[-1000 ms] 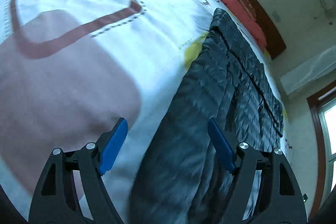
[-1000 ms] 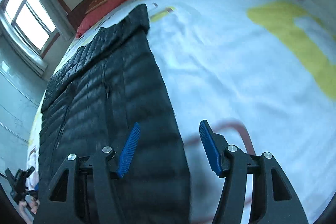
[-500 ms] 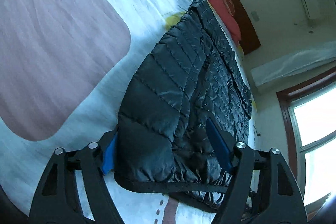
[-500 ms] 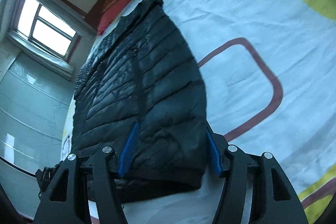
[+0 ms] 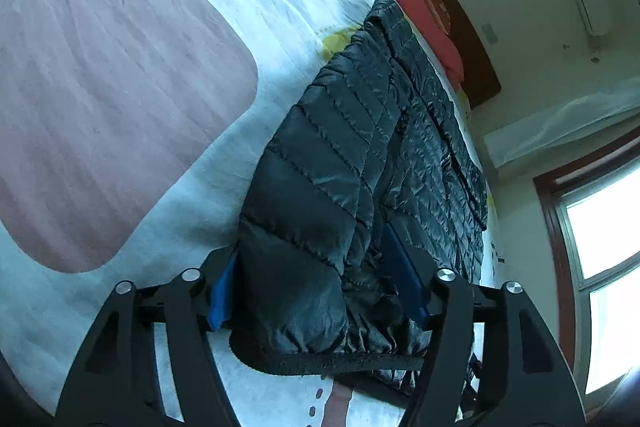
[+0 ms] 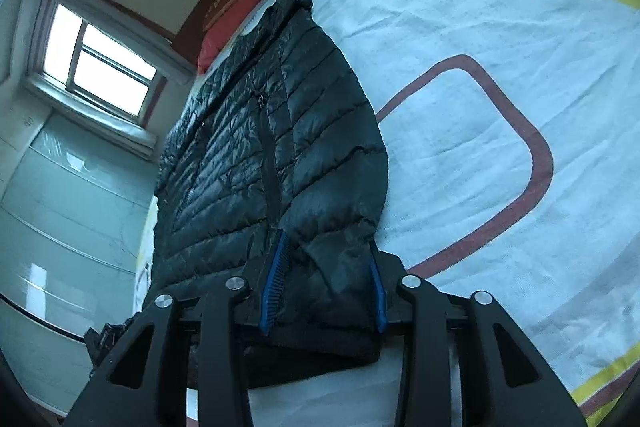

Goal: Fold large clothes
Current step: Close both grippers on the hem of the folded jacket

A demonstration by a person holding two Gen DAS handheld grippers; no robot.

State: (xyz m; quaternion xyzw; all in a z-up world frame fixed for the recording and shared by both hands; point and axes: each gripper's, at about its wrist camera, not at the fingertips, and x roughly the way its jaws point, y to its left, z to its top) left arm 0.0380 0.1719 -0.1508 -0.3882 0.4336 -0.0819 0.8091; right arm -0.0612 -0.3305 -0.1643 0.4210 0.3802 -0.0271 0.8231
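A black quilted puffer jacket (image 5: 340, 147) lies flat and lengthwise on the bed, with its hem nearest me. In the left wrist view my left gripper (image 5: 312, 259) straddles the hem's left corner. Its jaws are closing, and the blue pads (image 5: 220, 291) press into the bunched padding. In the right wrist view the jacket (image 6: 280, 127) runs away towards the pillow. My right gripper (image 6: 328, 243) is at the hem's right corner beside the zip. Its jaws are also closing, and the padding is squeezed between the blue pads (image 6: 274, 279).
The bed wears a white sheet (image 5: 120, 87) with brown and yellow shapes; it spreads wide to the jacket's right (image 6: 500, 27). A red pillow (image 5: 420, 11) and a wooden headboard lie at the far end. A window (image 6: 100, 67) and pale glass panels (image 6: 60, 207) stand beside the bed.
Both grippers have dropped towards the jacket's near hem and taken its corners between their pads. The jaws of both are narrower, the right markedly so in the last half second.
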